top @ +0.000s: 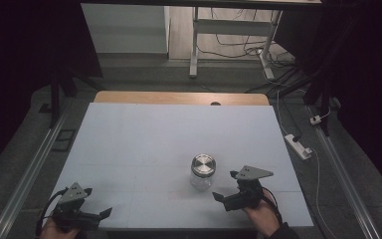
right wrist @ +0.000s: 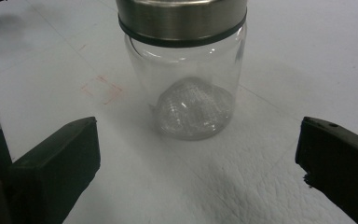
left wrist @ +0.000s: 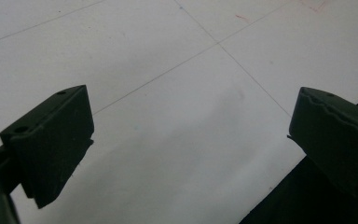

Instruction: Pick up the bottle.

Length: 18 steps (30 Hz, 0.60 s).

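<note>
The right gripper (right wrist: 198,154) has its jaws spread wide, holding and touching nothing; they rise at either side of the right gripper view with bare surface between them. The glass jar (right wrist: 186,74) stands upright just ahead of that gap, roughly centred between the two jaws but apart from both. In the high view the right gripper (top: 224,197) sits near the front edge of the surface, held in a hand (top: 262,215), with the jar (top: 202,172) just beyond and to its left.

The left gripper (left wrist: 191,135) is also spread wide and empty, with nothing but bare surface between its jaws. In the high view it (top: 102,214) rests at the front left corner, well apart from the jar.

The jar is clear glass, cylindrical with rounded shoulders, closed by a brushed metal lid (right wrist: 182,18) with a dark ring under its rim; the lid (top: 203,164) reads as a shiny round disc from above. Something pale with a fine mesh pattern lies at the jar's bottom. The surface (top: 144,144) is a white, matt sheet with thin ruled lines and a faint red mark, slightly grained close up. The jaws are blocky, matt black.
</note>
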Tool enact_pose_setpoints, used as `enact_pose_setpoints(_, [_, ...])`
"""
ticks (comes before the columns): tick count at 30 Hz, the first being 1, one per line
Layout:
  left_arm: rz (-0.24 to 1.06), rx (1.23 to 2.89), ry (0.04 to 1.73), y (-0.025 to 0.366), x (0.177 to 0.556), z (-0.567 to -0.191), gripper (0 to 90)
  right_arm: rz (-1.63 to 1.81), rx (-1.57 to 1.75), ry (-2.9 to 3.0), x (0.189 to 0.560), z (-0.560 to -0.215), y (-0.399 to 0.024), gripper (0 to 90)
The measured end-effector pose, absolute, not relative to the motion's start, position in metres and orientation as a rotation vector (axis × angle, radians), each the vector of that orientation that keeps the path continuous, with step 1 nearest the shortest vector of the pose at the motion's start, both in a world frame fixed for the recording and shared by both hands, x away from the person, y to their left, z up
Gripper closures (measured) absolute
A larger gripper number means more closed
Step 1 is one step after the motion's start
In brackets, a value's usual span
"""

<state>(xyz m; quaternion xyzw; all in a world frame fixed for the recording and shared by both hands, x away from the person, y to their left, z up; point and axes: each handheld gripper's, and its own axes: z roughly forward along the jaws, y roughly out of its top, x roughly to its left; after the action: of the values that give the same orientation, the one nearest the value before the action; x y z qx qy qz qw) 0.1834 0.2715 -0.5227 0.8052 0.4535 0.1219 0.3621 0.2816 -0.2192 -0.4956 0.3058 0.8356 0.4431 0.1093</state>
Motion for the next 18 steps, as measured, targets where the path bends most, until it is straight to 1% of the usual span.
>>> enact_pose_setpoints(9, [0.308, 2.075, 1.169, 0.272, 0.184, -0.523, 0.7, 1.258, 0.92, 2.458, 0.292, -0.498, -0.203, 0.0])
enact_pose_setpoints(18, [0.304, 2.078, 1.167, 0.272, 0.184, -0.523, 0.6, 1.226, 0.873, 2.506, 0.302, -0.504, -0.186, 0.0])
